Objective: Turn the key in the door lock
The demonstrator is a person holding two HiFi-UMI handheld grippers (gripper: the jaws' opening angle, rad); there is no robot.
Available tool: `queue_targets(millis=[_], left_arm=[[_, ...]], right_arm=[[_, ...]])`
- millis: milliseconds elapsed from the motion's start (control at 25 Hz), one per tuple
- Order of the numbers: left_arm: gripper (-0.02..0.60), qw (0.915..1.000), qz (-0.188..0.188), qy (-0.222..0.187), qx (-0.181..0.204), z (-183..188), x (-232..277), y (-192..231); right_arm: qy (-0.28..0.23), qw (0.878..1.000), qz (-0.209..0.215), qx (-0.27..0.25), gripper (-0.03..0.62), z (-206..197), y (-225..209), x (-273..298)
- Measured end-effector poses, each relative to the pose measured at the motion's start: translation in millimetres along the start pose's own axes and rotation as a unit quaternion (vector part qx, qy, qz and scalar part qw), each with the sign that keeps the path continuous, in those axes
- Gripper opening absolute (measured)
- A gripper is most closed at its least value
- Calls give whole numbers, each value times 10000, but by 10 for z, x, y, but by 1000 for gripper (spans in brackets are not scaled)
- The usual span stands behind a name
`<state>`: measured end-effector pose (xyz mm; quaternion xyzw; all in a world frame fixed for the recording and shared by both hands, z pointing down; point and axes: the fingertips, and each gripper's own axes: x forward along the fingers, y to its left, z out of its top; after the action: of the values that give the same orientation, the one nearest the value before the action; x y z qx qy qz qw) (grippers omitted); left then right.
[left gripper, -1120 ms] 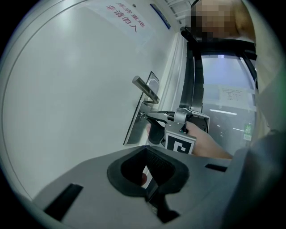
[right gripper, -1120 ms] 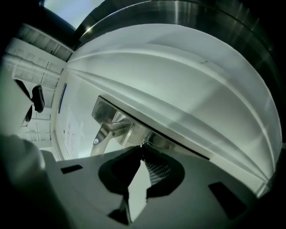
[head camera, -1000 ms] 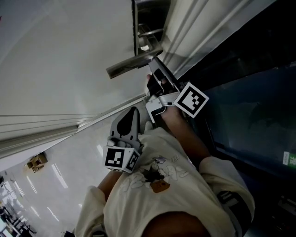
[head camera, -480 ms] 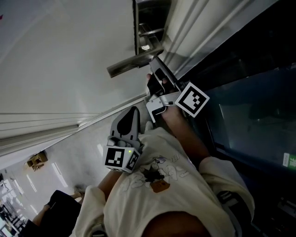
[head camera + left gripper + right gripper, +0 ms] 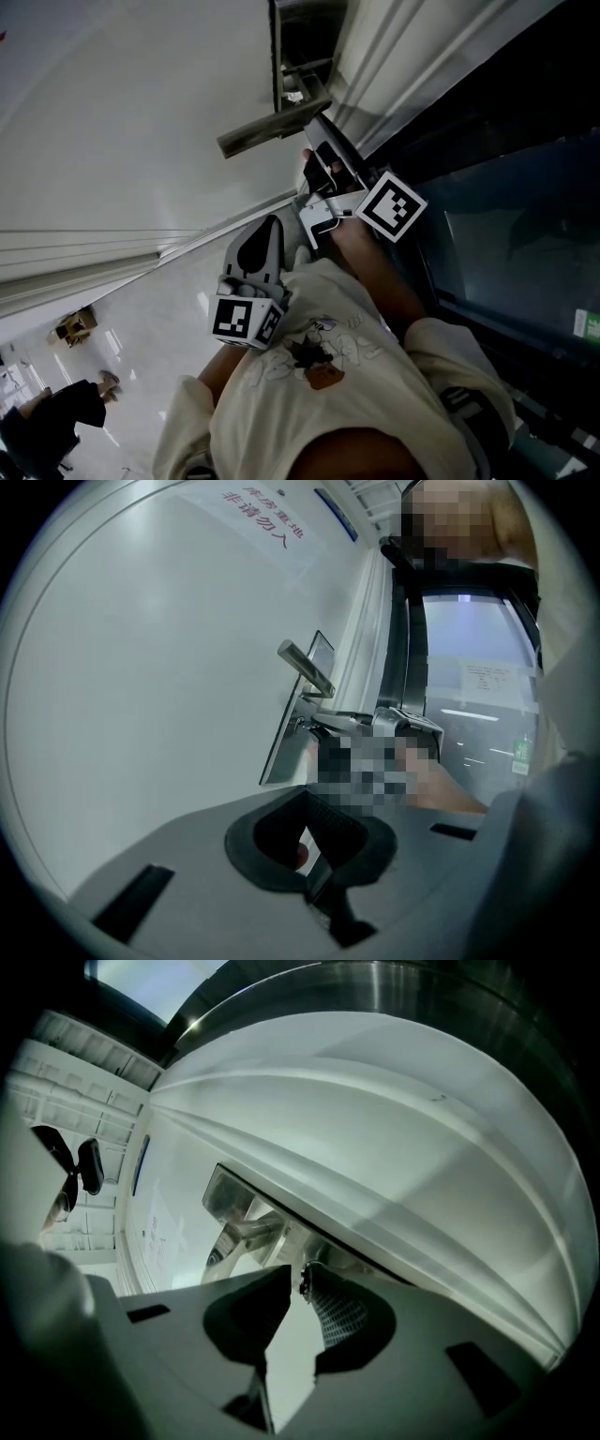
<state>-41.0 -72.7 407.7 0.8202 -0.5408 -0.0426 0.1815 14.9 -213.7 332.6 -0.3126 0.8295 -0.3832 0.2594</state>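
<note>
Key: seated in the lock plate, just beneath the door handle. Only its small dark head shows.

Right gripper: up at the same spot under the door handle. The key head sits between the jaw tips, against the edge of the ribbed pad. A sliver of light separates it from the opposite pad. The jaws have just been opening; grip released, key between them.

Head view: the right gripper reaches in directly beside the door handle's base. The key cannot be made out there.

Left gripper: held well back from the door handle, near the person's shirt. Its jaws are closed together with nothing between them.
</note>
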Motion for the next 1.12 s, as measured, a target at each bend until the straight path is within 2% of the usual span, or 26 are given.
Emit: queue_targets(millis=[360, 640, 840, 1120], left_arm=[[5, 9999, -143, 43, 22, -6, 21, -45], [5, 9998, -208, 28, 31, 7, 22, -51], [5, 9998, -182, -19, 16, 36, 23, -20], [5, 9998, -165, -76, 45, 69, -5, -1]], right_arm=[[-17, 9997, -138, -221, 69, -7, -2, -138], [82, 9947, -240, -1000, 72, -79, 63, -274], [209, 9834, -244, -1787, 72, -178, 162, -358], [516, 9587, -251, -2786, 71, -507, 292, -484]])
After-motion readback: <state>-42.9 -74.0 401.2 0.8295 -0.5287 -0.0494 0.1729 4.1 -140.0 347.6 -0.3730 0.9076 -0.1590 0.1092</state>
